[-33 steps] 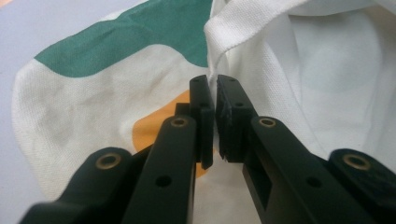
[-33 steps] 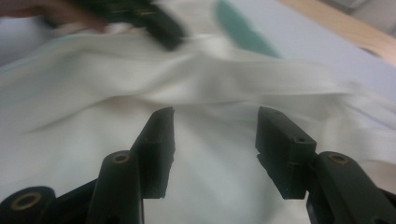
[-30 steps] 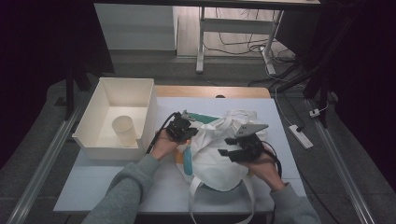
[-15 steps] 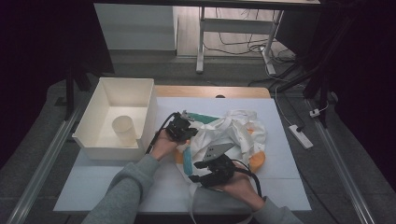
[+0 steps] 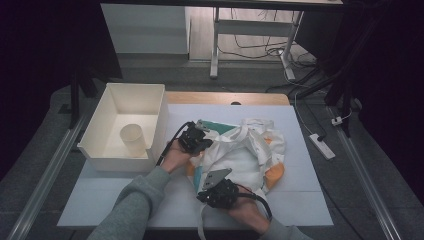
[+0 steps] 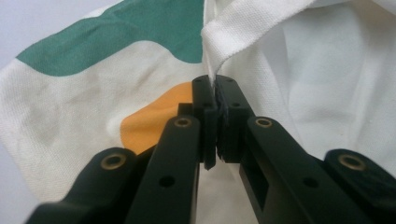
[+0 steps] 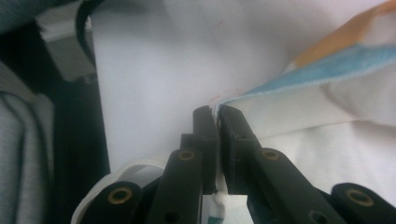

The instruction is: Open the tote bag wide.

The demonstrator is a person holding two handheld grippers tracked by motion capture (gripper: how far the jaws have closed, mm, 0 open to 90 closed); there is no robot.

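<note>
At the far left of the tabletop (image 5: 100, 210) sits a white bin (image 5: 150, 92) with a pale cup (image 5: 133, 140) standing inside it – neither is involved in the work at hand. Just right of the bin, the left gripper (image 5: 198, 140) rests at the tote bag's left edge, and in the left gripper view its fingers (image 6: 205, 116) are pressed together on a thin fold of cream canvas that rises between them, so that side is pinned. The tote bag (image 5: 247, 155) itself lies crumpled in the middle of the tabletop, cream with green, orange and blue patches, its handles looped loosely across the top.

Further right and nearer the person, the right gripper (image 5: 212, 192) sits at the bag's near edge. Its jaws have just been closing, and in the right gripper view the fingers (image 7: 205, 135) now stand together on the corner of a blue-trimmed cloth edge, which runs in between the tips.

The step in hand looks like taking hold of the bag at two points in order to spread or fold it. With both grips set, the next move probably calls for drawing the hands apart – evenly, keeping the cloth taut – so the crumpled canvas lies flat. The right grip catches only the very edge, so a sharp tug could pull it free.
</note>
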